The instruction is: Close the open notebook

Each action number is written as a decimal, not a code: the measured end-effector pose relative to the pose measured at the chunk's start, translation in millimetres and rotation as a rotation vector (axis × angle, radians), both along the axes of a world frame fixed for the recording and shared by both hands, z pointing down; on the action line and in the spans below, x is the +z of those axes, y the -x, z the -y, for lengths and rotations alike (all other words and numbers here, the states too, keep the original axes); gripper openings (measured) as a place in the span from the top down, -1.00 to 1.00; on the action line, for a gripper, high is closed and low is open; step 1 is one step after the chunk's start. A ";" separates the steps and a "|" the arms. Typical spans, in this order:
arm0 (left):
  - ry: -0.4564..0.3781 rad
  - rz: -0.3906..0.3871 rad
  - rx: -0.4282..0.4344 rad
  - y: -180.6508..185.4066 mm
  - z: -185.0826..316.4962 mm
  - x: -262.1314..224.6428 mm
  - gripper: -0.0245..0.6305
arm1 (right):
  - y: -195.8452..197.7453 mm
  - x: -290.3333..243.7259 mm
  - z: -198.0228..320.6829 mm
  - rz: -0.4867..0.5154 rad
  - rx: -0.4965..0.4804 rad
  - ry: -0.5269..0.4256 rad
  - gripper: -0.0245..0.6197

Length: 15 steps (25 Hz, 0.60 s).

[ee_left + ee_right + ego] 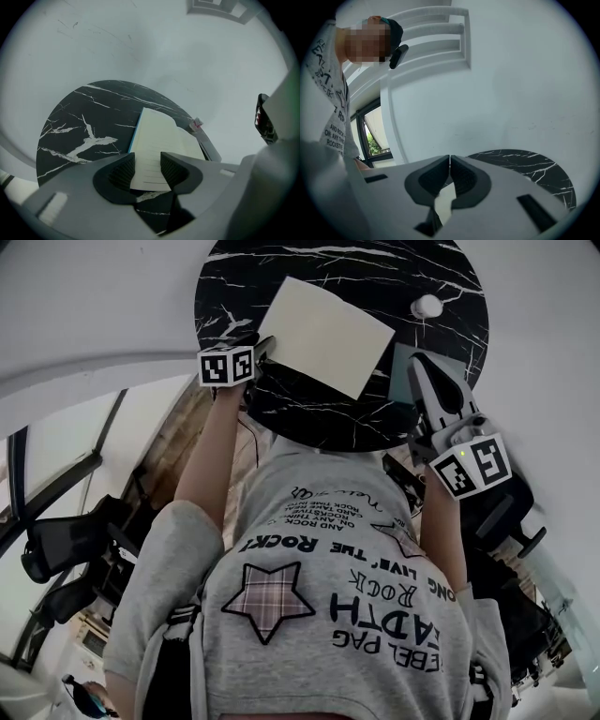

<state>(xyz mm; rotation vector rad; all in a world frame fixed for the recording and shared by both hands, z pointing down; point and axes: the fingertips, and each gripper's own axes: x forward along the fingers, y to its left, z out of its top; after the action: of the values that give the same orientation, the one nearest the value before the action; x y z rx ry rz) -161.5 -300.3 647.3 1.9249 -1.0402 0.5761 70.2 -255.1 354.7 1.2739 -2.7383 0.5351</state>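
A notebook [323,334] lies on the round black marble table [244,287] with a cream page facing up. In the left gripper view the notebook [159,140] shows lined paper and a thin blue cover edge along its left side. My left gripper [263,350] is at the notebook's near left corner. Its jaws stand wide apart in its own view [146,166], with the page's near edge showing in the gap and neither pad pressing on it. My right gripper [424,368] hangs at the table's right edge, off the notebook. Its jaws [449,161] meet at the tips and hold nothing.
A small white object [427,306] sits on the table beyond the notebook's right side. A flat grey-blue slab [405,360] lies at the table's right edge under the right gripper. Dark chairs [66,549] stand on the floor to the left.
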 end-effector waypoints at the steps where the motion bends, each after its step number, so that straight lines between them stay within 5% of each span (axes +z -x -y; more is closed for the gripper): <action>1: -0.001 -0.005 -0.002 -0.8 -0.7 -0.3 0.39 | 0.0 0.1 -0.4 0.001 -0.001 -0.001 0.88; 15: 0.004 -0.090 0.059 -28.5 -12.9 -25.9 0.41 | -5.5 -3.1 -3.7 0.007 -0.006 -0.011 0.88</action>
<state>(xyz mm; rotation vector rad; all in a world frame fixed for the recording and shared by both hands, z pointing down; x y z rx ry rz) -133.0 -287.3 621.4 1.9651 -0.9273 0.5199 75.7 -251.4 351.6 1.2679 -2.7541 0.5252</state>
